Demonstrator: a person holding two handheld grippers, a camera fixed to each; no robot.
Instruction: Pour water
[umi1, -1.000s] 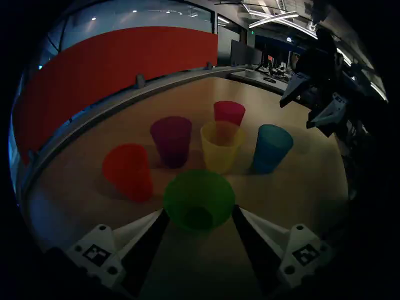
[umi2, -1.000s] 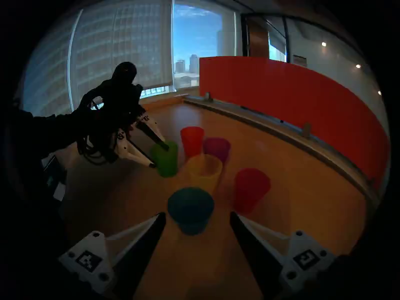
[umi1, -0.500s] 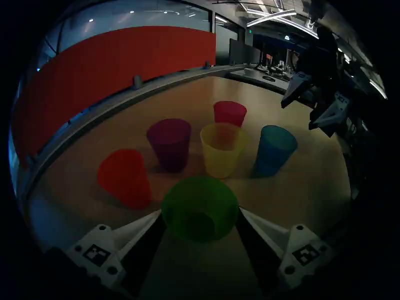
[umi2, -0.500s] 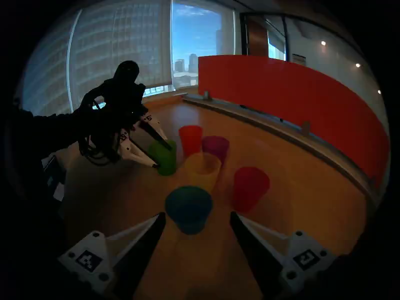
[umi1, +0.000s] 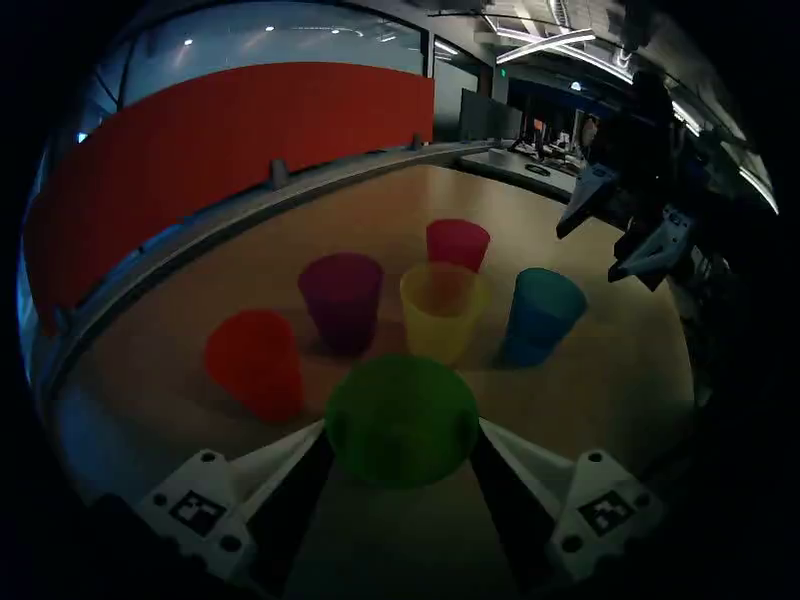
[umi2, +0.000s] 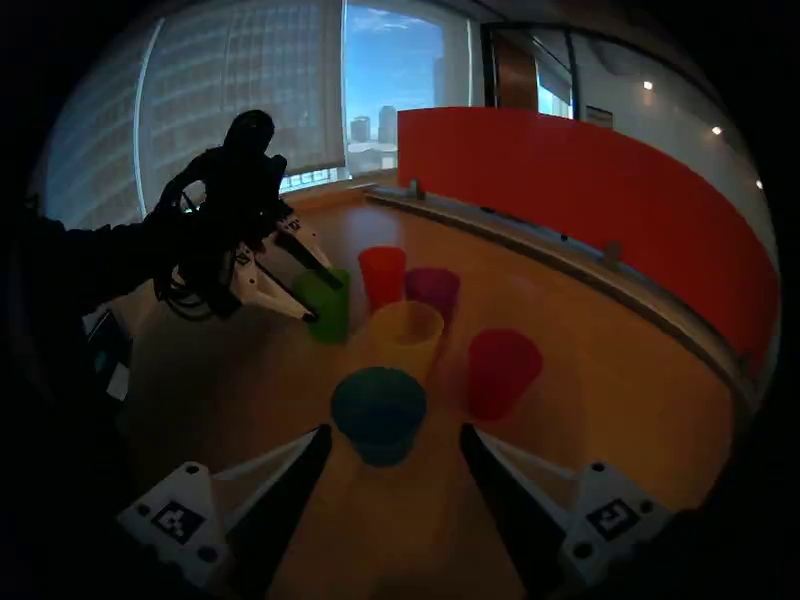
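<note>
Several coloured plastic cups stand close together on a wooden table (umi1: 620, 400). In the left gripper view the green cup (umi1: 400, 420) sits between my left gripper's (umi1: 400, 435) fingers, which press on both its sides. Past it stand an orange-red cup (umi1: 255, 360), a purple cup (umi1: 342, 300), a yellow cup (umi1: 442, 312), a pink cup (umi1: 457, 243) and a teal cup (umi1: 540, 315). My right gripper (umi2: 392, 430) is open, and the teal cup (umi2: 378, 412) stands just ahead of its fingertips with gaps either side. Across the cluster, the left gripper (umi2: 325, 300) holds the green cup (umi2: 322, 310).
A red partition (umi1: 250, 130) runs along the table's far edge, with windows (umi2: 250, 100) beyond. A person's dark arm (umi2: 100, 260) reaches in behind the left gripper. The right gripper (umi1: 585, 258) hovers above the table beyond the teal cup. Desks stand in the dim background.
The green cup has come nearer to the left gripper's camera and now fills the gap between its fingers. In the right gripper view it has risen slightly. The right gripper has barely moved.
</note>
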